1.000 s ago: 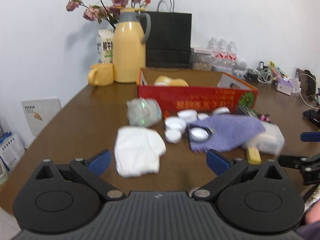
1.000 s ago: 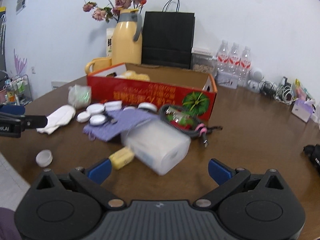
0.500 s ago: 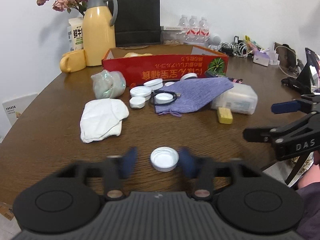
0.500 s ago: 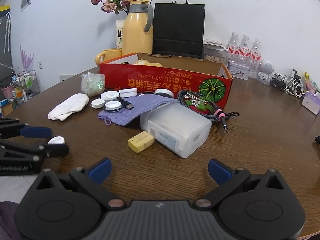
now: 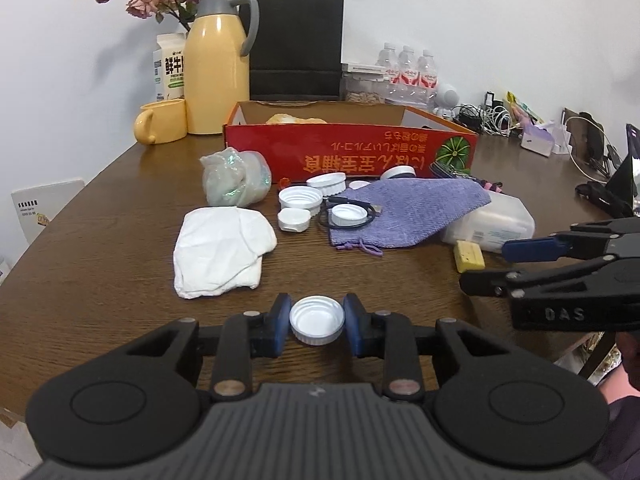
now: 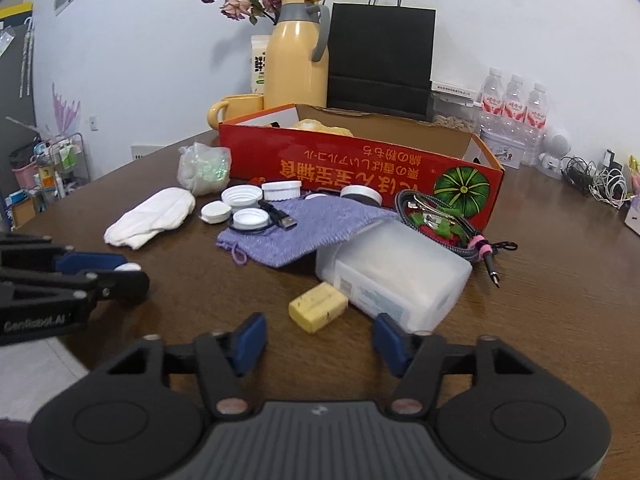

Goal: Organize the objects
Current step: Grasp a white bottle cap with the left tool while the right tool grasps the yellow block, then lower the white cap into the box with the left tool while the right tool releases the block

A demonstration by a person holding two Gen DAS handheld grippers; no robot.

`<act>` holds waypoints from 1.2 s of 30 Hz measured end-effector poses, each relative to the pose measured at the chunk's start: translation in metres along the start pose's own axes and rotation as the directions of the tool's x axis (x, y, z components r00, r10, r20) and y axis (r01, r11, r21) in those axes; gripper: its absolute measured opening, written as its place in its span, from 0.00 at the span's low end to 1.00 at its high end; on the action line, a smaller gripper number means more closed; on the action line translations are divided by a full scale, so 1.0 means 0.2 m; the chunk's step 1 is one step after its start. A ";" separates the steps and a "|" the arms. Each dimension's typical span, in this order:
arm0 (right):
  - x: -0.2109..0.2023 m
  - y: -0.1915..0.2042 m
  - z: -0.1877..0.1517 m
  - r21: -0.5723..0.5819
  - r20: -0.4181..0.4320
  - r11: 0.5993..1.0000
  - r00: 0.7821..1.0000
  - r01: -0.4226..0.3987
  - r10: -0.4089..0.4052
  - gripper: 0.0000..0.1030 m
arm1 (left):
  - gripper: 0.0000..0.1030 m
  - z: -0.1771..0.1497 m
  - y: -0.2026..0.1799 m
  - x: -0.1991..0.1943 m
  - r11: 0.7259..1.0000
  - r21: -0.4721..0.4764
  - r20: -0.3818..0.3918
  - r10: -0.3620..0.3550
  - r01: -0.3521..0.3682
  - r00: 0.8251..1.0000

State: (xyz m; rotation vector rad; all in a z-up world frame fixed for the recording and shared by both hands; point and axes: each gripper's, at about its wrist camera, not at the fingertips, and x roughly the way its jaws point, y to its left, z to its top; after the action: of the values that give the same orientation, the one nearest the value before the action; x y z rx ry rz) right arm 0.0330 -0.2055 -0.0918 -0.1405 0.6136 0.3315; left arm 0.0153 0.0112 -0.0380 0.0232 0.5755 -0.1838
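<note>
A white bottle cap [image 5: 317, 319], open side up, sits pinched between the two blue pads of the left tongs [image 5: 317, 322], low over the near edge of the wooden counter [image 5: 100, 248]; both pads press its rim. Just ahead and to the left of these tongs lies a crumpled white cloth [image 5: 222, 250], and farther ahead a cluster of other white caps [image 5: 306, 202] rests beside a purple drawstring pouch [image 5: 404, 212]. A clear bag of glittery stuff [image 5: 232, 178] sits ahead of the cloth, close to the long red cardboard box [image 5: 352, 152]. The right tongs [image 6: 318, 340] hang with their jaws parted, holding nothing, above the counter near its front edge. Directly ahead of them lies a small yellow block [image 6: 319, 306], and touching it to the right is a translucent plastic box [image 6: 394, 276] partly covered by the pouch. A braided cable [image 6: 452, 224] coils beyond that box, against the red box's front. Past the red box stand a yellow thermos jug [image 6: 298, 64], a yellow mug [image 6: 236, 108] and a black paper bag [image 6: 380, 60].
</note>
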 end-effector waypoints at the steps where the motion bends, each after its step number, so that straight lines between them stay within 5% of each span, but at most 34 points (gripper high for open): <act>1: 0.01 0.00 0.01 0.011 0.000 1.000 1.000 -0.001 0.001 0.50 | 0.29 0.00 0.00 0.00 1.000 -0.002 -0.002 0.000 0.000 1.000; 8: 0.08 0.04 0.03 0.039 0.008 0.999 0.999 0.034 -0.034 0.44 | 0.29 -0.01 0.01 0.01 1.000 -0.012 -0.002 -0.005 0.005 1.000; 11: 0.08 0.04 0.03 0.040 0.013 0.999 0.999 0.030 -0.030 0.32 | 0.29 -0.02 0.02 0.00 1.000 -0.019 0.000 -0.003 0.003 1.000; 22: 0.03 0.01 0.02 0.049 0.055 0.999 0.998 -0.003 0.001 0.30 | 0.29 0.01 0.02 0.00 1.000 -0.020 0.014 0.001 -0.001 1.000; 36: -0.10 -0.01 0.17 0.010 0.233 0.998 0.971 -0.061 0.057 0.30 | 0.29 0.33 -0.03 -0.05 1.000 -0.017 0.213 0.019 -0.015 0.977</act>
State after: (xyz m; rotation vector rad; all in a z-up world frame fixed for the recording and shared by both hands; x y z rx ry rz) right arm 0.0361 -0.2042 -0.0520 -0.0657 0.3882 0.3941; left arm 0.0415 0.0022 0.0220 -0.0064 0.3622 -0.1628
